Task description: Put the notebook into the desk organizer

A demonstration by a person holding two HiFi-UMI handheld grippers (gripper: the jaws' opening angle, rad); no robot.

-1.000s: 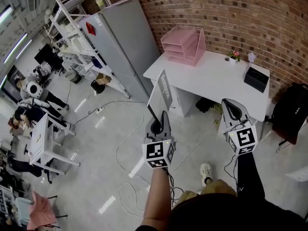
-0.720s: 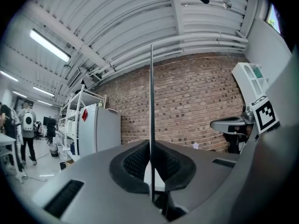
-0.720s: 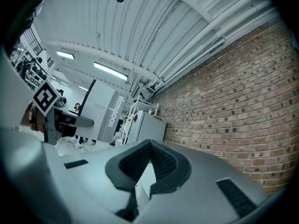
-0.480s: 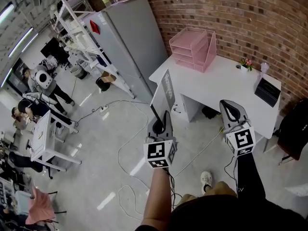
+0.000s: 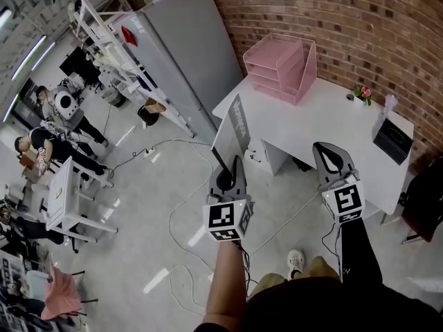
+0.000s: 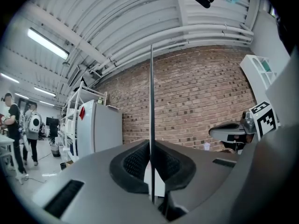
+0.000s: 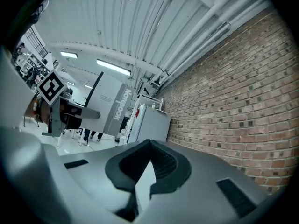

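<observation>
1. jaws: left gripper (image 6: 152, 149) is clamped tight on the bottom edge of the notebook (image 6: 151, 101), which stands upright and edge-on to its camera. right gripper (image 7: 149, 142) has its jaws together with nothing between them.
2. place: head view shows the notebook held in the air over the floor, near the front corner of the desk (image 5: 325, 126). it is well apart from the pink desk organizer (image 5: 280, 64), which sits at the desk's back left, against the brick wall.
3. step in hand, as i judge it: carrying the notebook to the organizer.
   - hold the low grip firm so the tall cover does not flop.
   - clear the desk corner before swinging in.
   - mind the cables (image 5: 187, 206) underfoot.
4. for the entry: the tiers look like level trays, so lay the notebook flat ahead of a tray mouth and lead with a thin edge. the empty right gripper could steady the organizer, since a light rack like that may slide when pushed.
5. counts, largest to smallest:
   - one tall grey cabinet (image 5: 180, 54) beside the desk
   - one white desk
   - one desk organizer, stacked tiers, seemingly three
   - one notebook
   - two grippers
   - one black box (image 5: 392, 138)
   - one small flower pot (image 5: 363, 94)
</observation>
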